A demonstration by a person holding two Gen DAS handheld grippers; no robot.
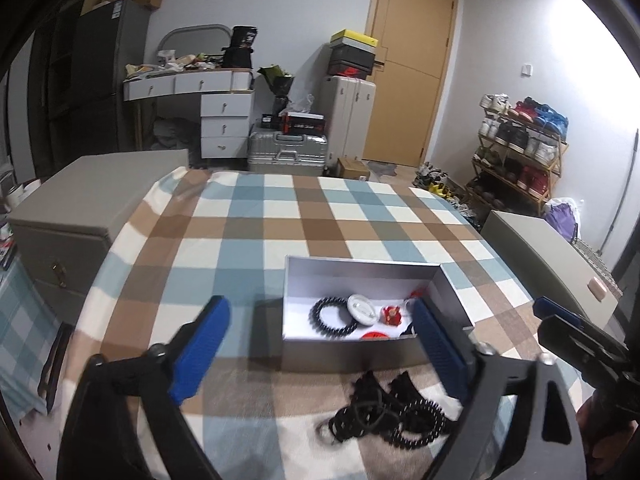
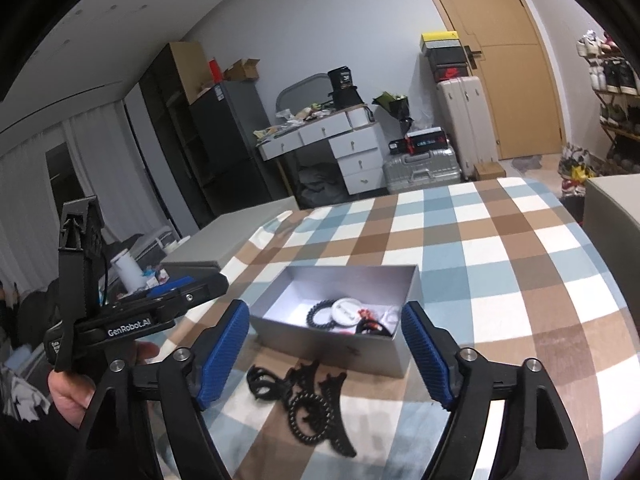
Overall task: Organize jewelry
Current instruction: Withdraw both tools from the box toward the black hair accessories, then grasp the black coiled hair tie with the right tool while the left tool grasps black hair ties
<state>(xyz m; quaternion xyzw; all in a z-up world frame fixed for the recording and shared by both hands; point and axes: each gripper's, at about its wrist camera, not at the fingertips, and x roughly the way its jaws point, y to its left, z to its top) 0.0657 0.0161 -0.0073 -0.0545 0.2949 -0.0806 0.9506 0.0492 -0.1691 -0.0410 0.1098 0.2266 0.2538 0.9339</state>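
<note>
A silver box [image 1: 362,268] [image 2: 332,340] stands open on the checked cloth. Inside lie a black bead bracelet [image 1: 333,317] [image 2: 318,312], a round white badge [image 1: 362,309] [image 2: 347,311], a small red charm [image 1: 392,315] and other red pieces. A pile of black jewelry [image 1: 390,416] [image 2: 308,404] lies on the cloth in front of the box. My left gripper [image 1: 320,350] is open and empty above the pile and the box's near wall. My right gripper [image 2: 326,354] is open and empty, over the same pile. It also shows in the left wrist view [image 1: 560,316].
The checked cloth [image 1: 280,224] [image 2: 500,260] covers the bed. Grey cabinets [image 1: 80,200] [image 1: 552,264] stand on both sides of the bed. A desk with drawers [image 1: 208,96], suitcases [image 1: 288,152], a door and a shoe rack [image 1: 520,148] lie beyond.
</note>
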